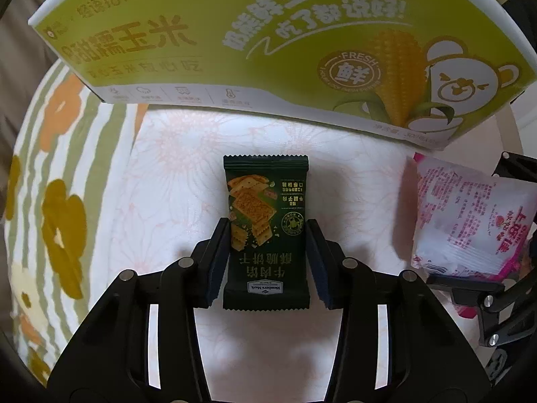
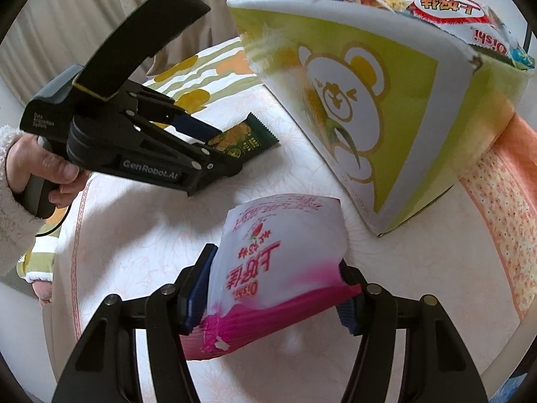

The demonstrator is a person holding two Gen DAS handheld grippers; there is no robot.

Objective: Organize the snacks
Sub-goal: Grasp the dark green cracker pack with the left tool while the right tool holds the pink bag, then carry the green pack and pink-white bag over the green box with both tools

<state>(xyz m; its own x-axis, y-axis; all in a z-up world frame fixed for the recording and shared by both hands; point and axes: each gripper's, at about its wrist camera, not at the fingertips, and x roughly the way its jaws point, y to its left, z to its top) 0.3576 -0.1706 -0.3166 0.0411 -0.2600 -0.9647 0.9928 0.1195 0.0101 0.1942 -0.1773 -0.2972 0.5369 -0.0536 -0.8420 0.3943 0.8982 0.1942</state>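
Observation:
A dark green biscuit packet (image 1: 265,201) lies flat on the white floral cloth (image 1: 167,184). My left gripper (image 1: 266,225) is shut on it, one pad against each long edge. The right wrist view shows the same packet (image 2: 255,137) under the left gripper (image 2: 225,149), which a hand (image 2: 43,168) holds. My right gripper (image 2: 277,262) is shut on a white and pink snack bag (image 2: 285,235), held tilted just above the cloth. That bag (image 1: 470,215) also shows at the right of the left wrist view.
A big green and white corn box (image 1: 268,33) stands behind both packets. Its open top (image 2: 386,117) holds several snack bags (image 2: 449,10). A striped flower-print cloth (image 1: 60,168) covers the left side. An orange patterned cloth (image 2: 503,201) hangs at the right.

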